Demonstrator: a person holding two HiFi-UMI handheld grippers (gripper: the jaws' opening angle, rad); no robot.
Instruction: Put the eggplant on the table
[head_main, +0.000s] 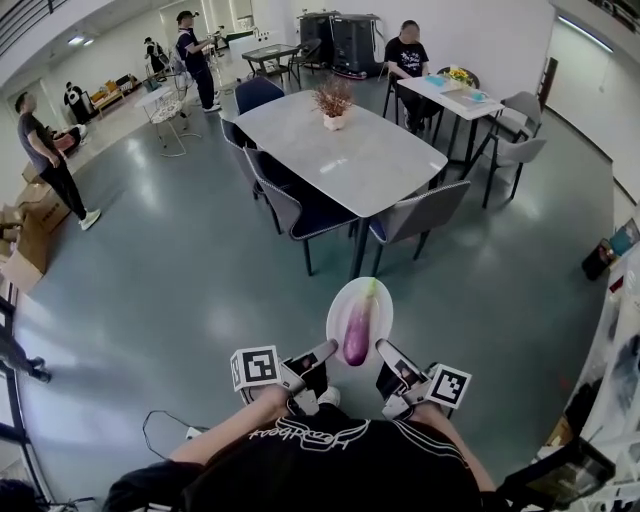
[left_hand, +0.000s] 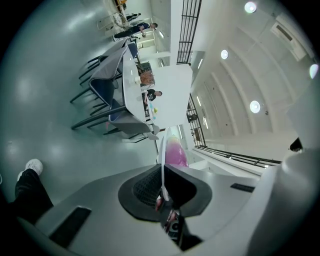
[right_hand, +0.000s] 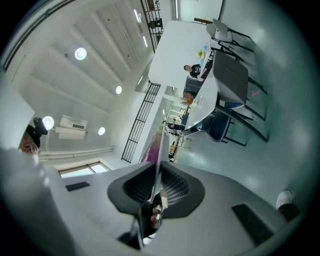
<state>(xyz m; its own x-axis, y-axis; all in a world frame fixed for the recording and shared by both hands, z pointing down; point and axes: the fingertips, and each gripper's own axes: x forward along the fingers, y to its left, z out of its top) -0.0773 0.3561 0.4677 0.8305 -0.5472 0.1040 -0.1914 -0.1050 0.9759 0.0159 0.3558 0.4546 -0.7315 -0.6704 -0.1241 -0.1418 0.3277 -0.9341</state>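
A purple eggplant (head_main: 358, 330) with a green stem lies on a white plate (head_main: 340, 305) held in the air in front of me. My left gripper (head_main: 327, 352) is shut on the plate's left rim and my right gripper (head_main: 385, 352) is shut on its right rim. In the left gripper view the plate's edge (left_hand: 162, 165) runs between the jaws, with the eggplant (left_hand: 175, 152) beyond. The right gripper view has the plate edge (right_hand: 159, 160) clamped and a sliver of eggplant (right_hand: 150, 152). The grey table (head_main: 340, 150) stands ahead across the floor.
Grey chairs (head_main: 415, 215) ring the table, and a potted plant (head_main: 333, 103) sits on it. A second table (head_main: 455, 95) with a seated person is behind. Other people stand at far left. A cable lies on the floor by my feet (head_main: 160, 425).
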